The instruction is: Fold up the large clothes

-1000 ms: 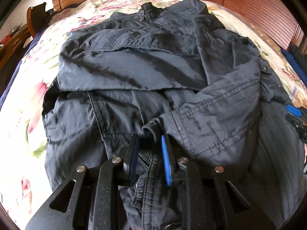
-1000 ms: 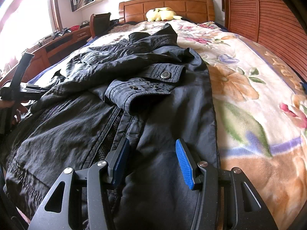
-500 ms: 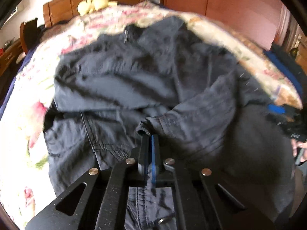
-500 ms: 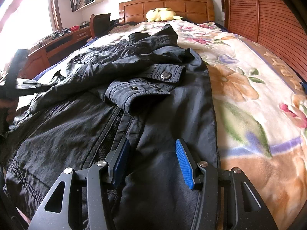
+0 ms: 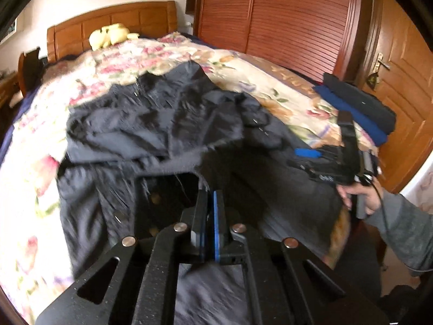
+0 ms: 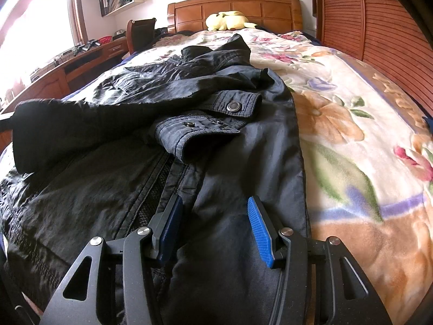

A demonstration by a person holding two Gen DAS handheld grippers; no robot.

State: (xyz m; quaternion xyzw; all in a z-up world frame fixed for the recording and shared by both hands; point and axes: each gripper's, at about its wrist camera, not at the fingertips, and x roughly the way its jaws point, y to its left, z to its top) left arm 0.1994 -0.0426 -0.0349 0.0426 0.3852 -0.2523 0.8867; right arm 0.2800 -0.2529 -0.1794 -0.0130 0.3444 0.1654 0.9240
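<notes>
A large dark jacket (image 6: 216, 146) lies spread on the floral bed cover, its collar toward the headboard; a sleeve with a snap-button cuff (image 6: 232, 107) lies folded across its front. My left gripper (image 5: 210, 211) is shut on a fold of the jacket (image 5: 167, 124) near its hem and holds that fabric lifted off the bed; the view is blurred. My right gripper (image 6: 213, 222) is open, its blue pads resting over the jacket's lower right front, holding nothing. It also shows in the left wrist view (image 5: 324, 159), held by a hand.
The floral blanket (image 6: 351, 124) covers the bed. A yellow plush toy (image 6: 227, 20) sits at the wooden headboard. Folded dark and blue clothes (image 5: 360, 108) are stacked at the bed's right edge. A slatted wardrobe (image 5: 284, 19) and door stand right; a desk (image 6: 67, 65) stands left.
My left gripper closed on the jacket's fabric near the hem and lifted it up, swinging its view toward the wardrobe. The right gripper stayed open and still.
</notes>
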